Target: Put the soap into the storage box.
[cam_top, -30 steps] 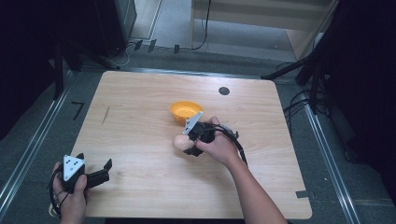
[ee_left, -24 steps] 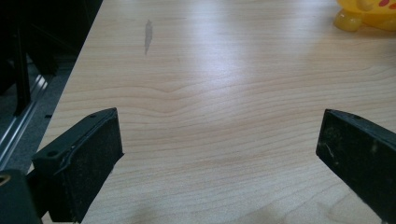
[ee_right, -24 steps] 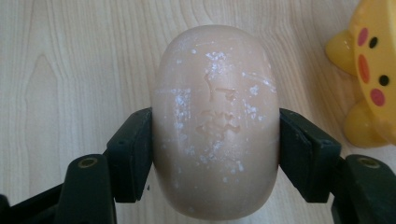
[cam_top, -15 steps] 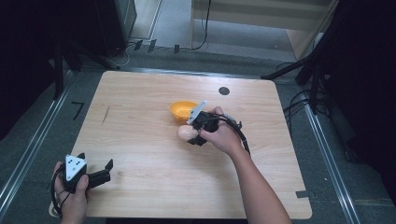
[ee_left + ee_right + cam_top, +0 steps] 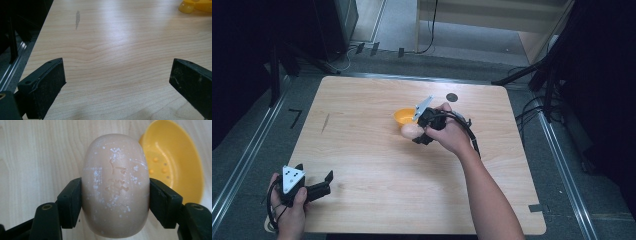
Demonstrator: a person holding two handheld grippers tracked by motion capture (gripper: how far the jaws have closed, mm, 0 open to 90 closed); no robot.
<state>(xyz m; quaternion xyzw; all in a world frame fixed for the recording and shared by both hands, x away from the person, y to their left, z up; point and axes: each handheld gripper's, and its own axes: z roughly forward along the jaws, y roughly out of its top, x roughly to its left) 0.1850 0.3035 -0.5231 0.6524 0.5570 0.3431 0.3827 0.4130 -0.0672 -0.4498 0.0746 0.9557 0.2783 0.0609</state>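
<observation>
Left side of the desk point(image 5: 362, 105): the left claw point(image 5: 328, 181) rests near the front left corner, held in the person's left hand point(image 5: 287, 212). In the left gripper view its jaws stand wide apart with bare wood between them; it holds nothing. A short dark mark point(image 5: 77, 18) lies on the wood ahead of it, towards the left edge.

Centre: a yellow bowl-shaped dish point(image 5: 404, 116) sits on the desk, well apart from the left claw. In the right gripper view its inside point(image 5: 172, 162) is in plain sight: shallow, oval, with a few small raised dots on the bottom. No object lies in it.

The pale, rounded bar of soap point(image 5: 116, 185) is not in the dish. It is clamped in the right claw point(image 5: 411, 131), both black pads pressing on its flanks at about mid-height. Its face carries white flecks and a faint embossed figure. In the high view the soap point(image 5: 410, 131) sits just at the near rim of the dish, to its front; whether it touches the rim cannot be told.

Right of centre: the person's right hand point(image 5: 447, 132) grips the claw body, and its cable loops over the wrist. A small dark round disc point(image 5: 452, 97) lies on the desk behind the hand, apart from the dish. Nothing stands between the soap and the dish
</observation>
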